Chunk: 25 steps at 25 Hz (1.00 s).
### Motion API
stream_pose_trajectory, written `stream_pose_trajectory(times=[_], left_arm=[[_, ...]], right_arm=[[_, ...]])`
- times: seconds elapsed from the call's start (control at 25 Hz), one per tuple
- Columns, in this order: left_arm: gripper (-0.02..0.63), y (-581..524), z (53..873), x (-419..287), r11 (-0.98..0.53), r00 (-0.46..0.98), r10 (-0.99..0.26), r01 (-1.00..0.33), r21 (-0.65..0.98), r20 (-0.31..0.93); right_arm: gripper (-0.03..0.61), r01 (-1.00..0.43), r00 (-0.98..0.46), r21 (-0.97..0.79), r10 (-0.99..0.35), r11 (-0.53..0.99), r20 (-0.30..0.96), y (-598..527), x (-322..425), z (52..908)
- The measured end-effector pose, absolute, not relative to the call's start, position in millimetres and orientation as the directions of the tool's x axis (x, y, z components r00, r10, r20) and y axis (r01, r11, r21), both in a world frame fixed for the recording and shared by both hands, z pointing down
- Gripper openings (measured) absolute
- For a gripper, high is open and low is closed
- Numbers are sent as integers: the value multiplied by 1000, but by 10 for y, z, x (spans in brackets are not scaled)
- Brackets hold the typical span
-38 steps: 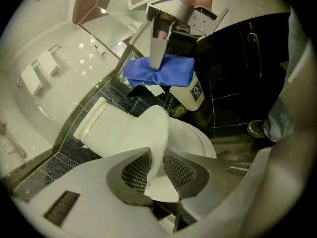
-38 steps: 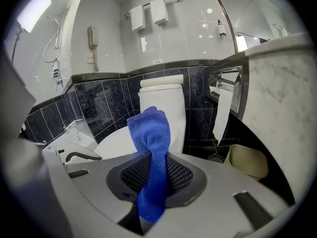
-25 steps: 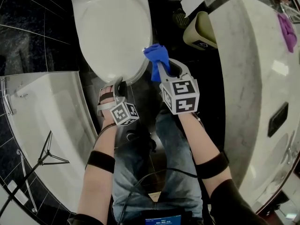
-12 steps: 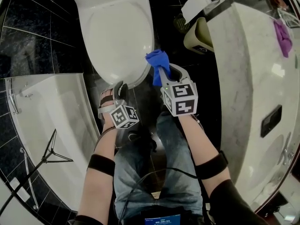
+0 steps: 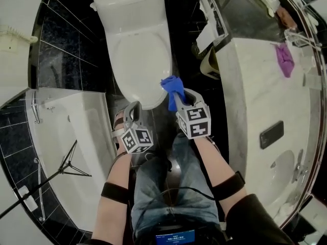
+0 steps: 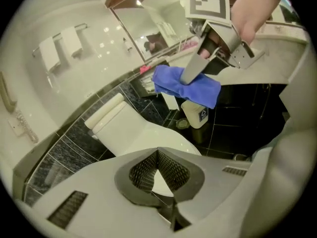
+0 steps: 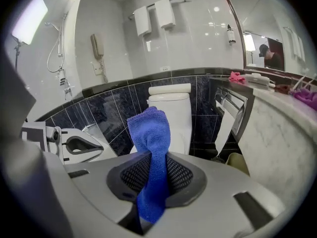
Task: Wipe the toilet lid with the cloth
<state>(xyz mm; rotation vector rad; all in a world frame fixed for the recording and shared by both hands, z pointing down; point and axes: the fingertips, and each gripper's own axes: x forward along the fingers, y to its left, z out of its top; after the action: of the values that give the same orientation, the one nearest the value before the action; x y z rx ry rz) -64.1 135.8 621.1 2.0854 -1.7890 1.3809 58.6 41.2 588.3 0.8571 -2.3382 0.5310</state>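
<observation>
As the left gripper (image 5: pixel 132 110), its jaws just closing on nothing, and the right gripper (image 5: pixel 178 97), clamping the cloth (image 5: pixel 170 84), are rising from the toilet lid (image 5: pixel 143 60), wiping is seemingly ending.

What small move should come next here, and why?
Probably bring the right gripper down and forward onto the toilet lid to start a stroke. It grips the cloth in the air by the lid's front edge, off its surface, and the lid is down.
</observation>
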Motion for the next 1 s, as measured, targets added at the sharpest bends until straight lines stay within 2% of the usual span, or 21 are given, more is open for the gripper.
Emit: stream_pose_trajectory(times=[0.16,0.32,0.52,0.8,1.0], left_arm=[[2,1407,5494,-645,-270,-59,-784,-864,-425,618],[2,1471,4707,-687,-175,-30,-811,-941,-291,584],[2,1601,3871,-777,-104,-17,-842,-976,-193,539],[2,1734,2945,-972,-48,-33,-884,-985,-163,465],[2,1839,2611,-1048,-12,-55,-901,-988,-152,430]], right_arm=[[97,-652,-646,-164,-429,740,632,479,537,5308],[97,-622,-669,-163,-411,765,620,579,518,4735],[98,-579,-696,-142,-397,803,598,657,532,4161],[98,-545,-724,-117,-395,830,565,715,481,3409],[98,-532,-726,-90,-399,842,560,740,575,3231]])
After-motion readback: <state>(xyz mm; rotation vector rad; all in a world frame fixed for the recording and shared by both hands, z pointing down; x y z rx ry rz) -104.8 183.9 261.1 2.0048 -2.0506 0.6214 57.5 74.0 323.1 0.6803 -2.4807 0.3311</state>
